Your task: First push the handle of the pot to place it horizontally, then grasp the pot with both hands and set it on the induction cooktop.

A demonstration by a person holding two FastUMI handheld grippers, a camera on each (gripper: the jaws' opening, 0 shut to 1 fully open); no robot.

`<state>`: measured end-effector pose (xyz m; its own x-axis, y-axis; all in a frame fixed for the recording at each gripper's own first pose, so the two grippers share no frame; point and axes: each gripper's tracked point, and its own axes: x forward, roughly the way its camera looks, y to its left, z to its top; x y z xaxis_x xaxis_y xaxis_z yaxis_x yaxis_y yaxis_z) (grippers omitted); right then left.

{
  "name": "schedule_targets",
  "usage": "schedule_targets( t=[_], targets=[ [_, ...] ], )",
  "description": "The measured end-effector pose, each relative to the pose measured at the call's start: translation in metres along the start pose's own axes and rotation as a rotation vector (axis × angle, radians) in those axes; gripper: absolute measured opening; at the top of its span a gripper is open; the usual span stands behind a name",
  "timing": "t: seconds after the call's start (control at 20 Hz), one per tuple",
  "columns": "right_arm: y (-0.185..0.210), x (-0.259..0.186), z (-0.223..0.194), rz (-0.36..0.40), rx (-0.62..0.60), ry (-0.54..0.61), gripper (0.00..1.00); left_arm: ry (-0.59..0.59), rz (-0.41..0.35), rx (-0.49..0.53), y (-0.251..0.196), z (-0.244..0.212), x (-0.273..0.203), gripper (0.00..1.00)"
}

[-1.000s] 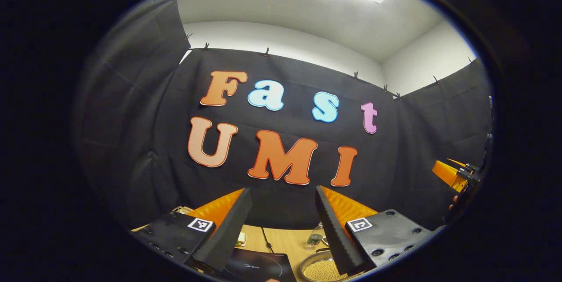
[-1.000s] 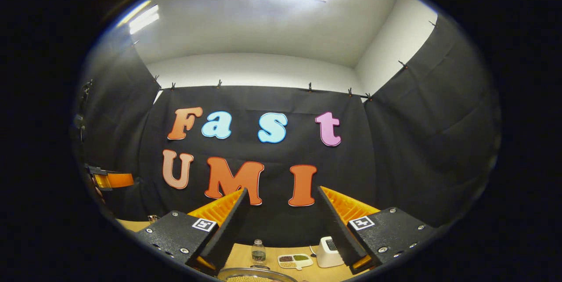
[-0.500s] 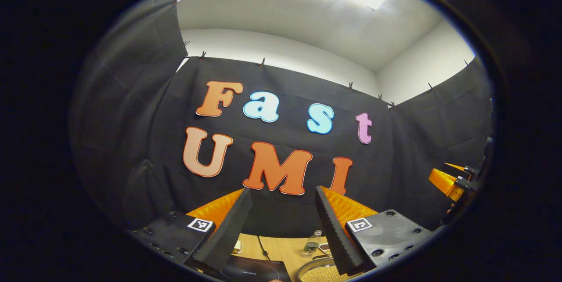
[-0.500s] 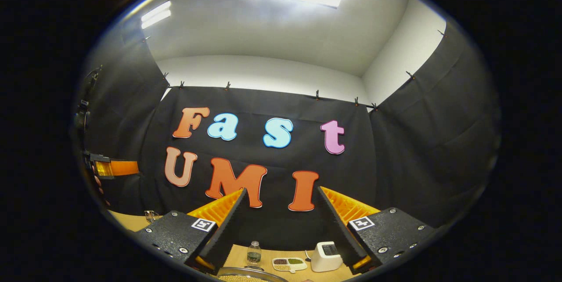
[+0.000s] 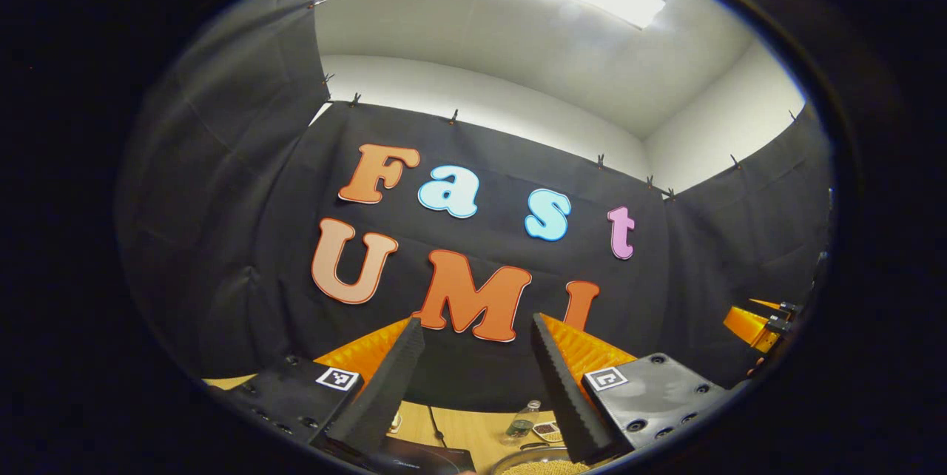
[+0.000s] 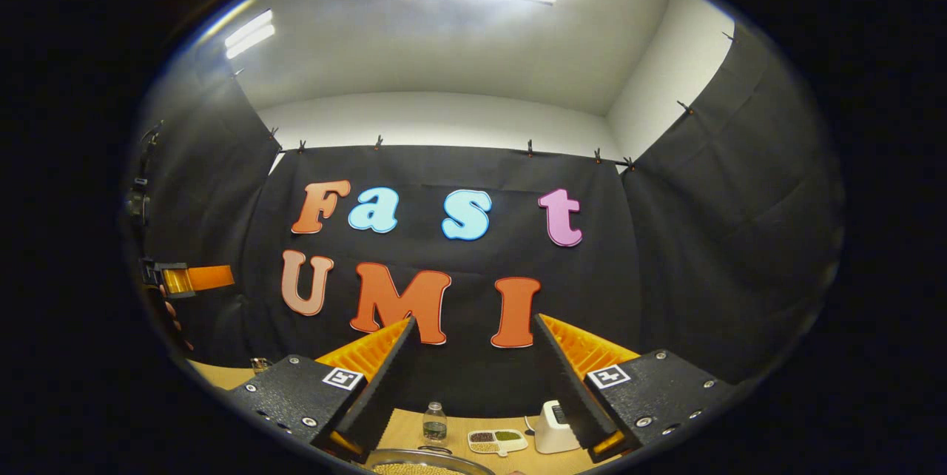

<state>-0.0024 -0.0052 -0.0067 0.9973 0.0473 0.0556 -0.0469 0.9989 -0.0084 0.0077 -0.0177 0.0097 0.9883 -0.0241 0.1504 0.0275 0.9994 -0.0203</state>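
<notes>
Both claws are held high and tipped upward toward the booth's cloth wall. On the left gripper the two fingers stand well apart with nothing between them, and the right gripper is spread just as wide, also empty.

Down at the bottom edge of the left gripper view sits the pot, only a sliver of its rim and a heap of pale beans inside it visible. It rests on the wooden table just right of the dark induction cooktop, not on it. In the right gripper view the pot shows again as a curved metal rim low between the fingers. Its handle is cut off by the edge in both views, so I cannot tell which way it points or how its long axis lies.

Farther back on the table stand a small glass bottle, a little divided dish of beans and a white box-shaped device. A cable trails over the wood behind the cooktop.
</notes>
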Motion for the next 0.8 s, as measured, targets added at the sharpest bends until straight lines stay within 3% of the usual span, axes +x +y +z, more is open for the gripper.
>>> schedule_targets(
  t=[0.2, 0.25, 0.35, 0.65, 0.8],
  targets=[
    [-0.005, 0.001, -0.032, -0.005, 0.035, 0.093, 0.95, 0.006, -0.001, 0.042, -0.005, -0.008, 0.005, 0.93],
    [-0.006, 0.003, -0.038, -0.006, 0.042, 0.108, 0.94, 0.004, -0.006, 0.042, -0.007, -0.008, 0.005, 0.97],
    [-0.009, 0.004, -0.053, -0.015, 0.048, 0.143, 0.96, -0.002, -0.011, 0.048, -0.009, -0.008, 0.003, 0.96],
    [0.015, -0.001, -0.099, 0.052, 0.072, 0.279, 0.71, -0.010, 0.027, 0.075, 0.004, -0.011, 0.001, 0.93],
    [0.026, -0.003, -0.121, 0.077, 0.073, 0.357, 0.45, 0.001, 0.029, 0.074, 0.007, -0.016, -0.001, 0.94]
  ],
)
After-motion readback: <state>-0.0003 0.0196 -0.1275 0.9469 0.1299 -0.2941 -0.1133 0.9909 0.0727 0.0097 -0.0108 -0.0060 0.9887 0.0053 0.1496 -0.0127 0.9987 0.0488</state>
